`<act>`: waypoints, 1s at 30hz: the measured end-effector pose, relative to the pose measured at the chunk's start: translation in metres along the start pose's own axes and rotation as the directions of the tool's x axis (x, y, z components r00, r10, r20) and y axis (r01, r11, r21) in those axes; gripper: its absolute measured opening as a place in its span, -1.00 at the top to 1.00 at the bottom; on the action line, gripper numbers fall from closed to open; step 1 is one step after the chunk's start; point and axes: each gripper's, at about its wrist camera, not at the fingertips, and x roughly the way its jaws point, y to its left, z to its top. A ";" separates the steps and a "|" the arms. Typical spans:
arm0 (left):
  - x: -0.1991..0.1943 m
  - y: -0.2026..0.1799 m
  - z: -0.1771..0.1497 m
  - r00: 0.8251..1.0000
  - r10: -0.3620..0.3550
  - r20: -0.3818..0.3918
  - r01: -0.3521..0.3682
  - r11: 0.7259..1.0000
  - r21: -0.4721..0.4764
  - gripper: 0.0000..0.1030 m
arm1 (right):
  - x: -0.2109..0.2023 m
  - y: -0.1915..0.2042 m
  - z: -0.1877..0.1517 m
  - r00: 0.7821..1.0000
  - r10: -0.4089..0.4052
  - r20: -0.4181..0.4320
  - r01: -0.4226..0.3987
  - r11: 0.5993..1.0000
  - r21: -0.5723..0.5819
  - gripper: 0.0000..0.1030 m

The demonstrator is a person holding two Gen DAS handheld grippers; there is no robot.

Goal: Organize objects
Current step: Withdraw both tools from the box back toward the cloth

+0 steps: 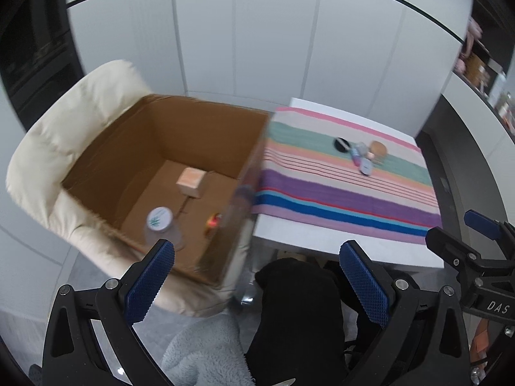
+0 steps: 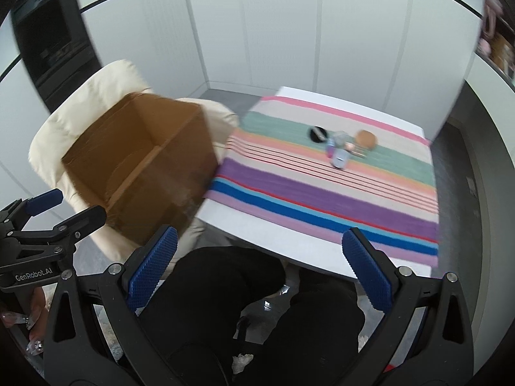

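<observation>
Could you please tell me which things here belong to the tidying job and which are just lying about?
Job: cardboard box; block and bottle inside; small items on the striped cloth.

Lying about: cream chair; white table; shelf clutter.

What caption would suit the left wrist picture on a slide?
Open left gripper faces a cardboard box on a cream chair, beside a striped cloth.

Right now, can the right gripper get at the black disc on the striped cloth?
Probably yes. The right gripper is open and empty, and the striped cloth between it and the black disc lies bare; only a forward reach is needed.
</observation>
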 end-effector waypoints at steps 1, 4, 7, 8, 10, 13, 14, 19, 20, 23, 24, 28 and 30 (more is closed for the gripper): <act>0.002 -0.006 0.001 1.000 -0.006 -0.002 0.006 1.000 0.010 -1.00 | -0.001 -0.009 -0.002 1.000 -0.012 -0.002 0.012 1.000 0.019 -1.00; 0.010 -0.027 0.004 0.999 -0.025 -0.020 0.026 0.998 0.056 -1.00 | -0.004 -0.034 -0.007 0.999 -0.039 -0.011 0.039 0.997 0.069 -1.00; 0.019 -0.048 0.005 0.998 -0.046 -0.037 0.049 0.995 0.092 -1.00 | -0.006 -0.059 -0.013 0.998 -0.059 -0.022 0.061 0.990 0.129 -1.00; 0.022 -0.053 0.006 0.998 -0.052 -0.041 0.056 0.993 0.103 -1.00 | -0.007 -0.069 -0.016 0.997 -0.068 -0.026 0.071 0.987 0.147 -1.00; 0.025 -0.063 0.006 0.997 -0.062 -0.048 0.067 0.990 0.121 -1.00 | -0.007 -0.081 -0.019 0.996 -0.085 -0.030 0.089 0.982 0.168 -1.00; 0.031 -0.078 0.008 0.996 -0.072 -0.054 0.080 0.986 0.147 -1.00 | -0.005 -0.098 -0.024 0.992 -0.117 -0.038 0.122 0.974 0.192 -1.00; 0.033 -0.081 0.009 0.996 -0.075 -0.056 0.083 0.985 0.152 -1.00 | -0.004 -0.104 -0.025 0.991 -0.123 -0.042 0.129 0.971 0.202 -1.00; 0.047 -0.102 0.014 0.994 -0.088 -0.069 0.099 0.980 0.175 -1.00 | 0.001 -0.124 -0.032 0.988 -0.143 -0.058 0.152 0.964 0.220 -1.00; 0.050 -0.105 0.015 0.993 -0.090 -0.073 0.102 0.979 0.178 -1.00 | 0.002 -0.128 -0.033 0.987 -0.148 -0.060 0.157 0.963 0.221 -1.00; 0.061 -0.117 0.019 0.992 -0.094 -0.086 0.109 0.976 0.191 -1.00 | 0.007 -0.138 -0.034 0.986 -0.152 -0.066 0.163 0.959 0.230 -1.00; 0.064 -0.120 0.020 0.992 -0.094 -0.089 0.110 0.975 0.195 -1.00 | 0.009 -0.141 -0.034 0.986 -0.152 -0.070 0.164 0.958 0.234 -1.00; 0.079 -0.134 0.026 0.991 -0.098 -0.095 0.117 0.970 0.215 -1.00 | 0.018 -0.152 -0.033 0.985 -0.154 -0.073 0.168 0.954 0.249 -1.00; 0.086 -0.139 0.030 0.990 -0.104 -0.092 0.122 0.968 0.220 -1.00 | 0.026 -0.157 -0.030 0.985 -0.160 -0.071 0.173 0.954 0.244 -1.00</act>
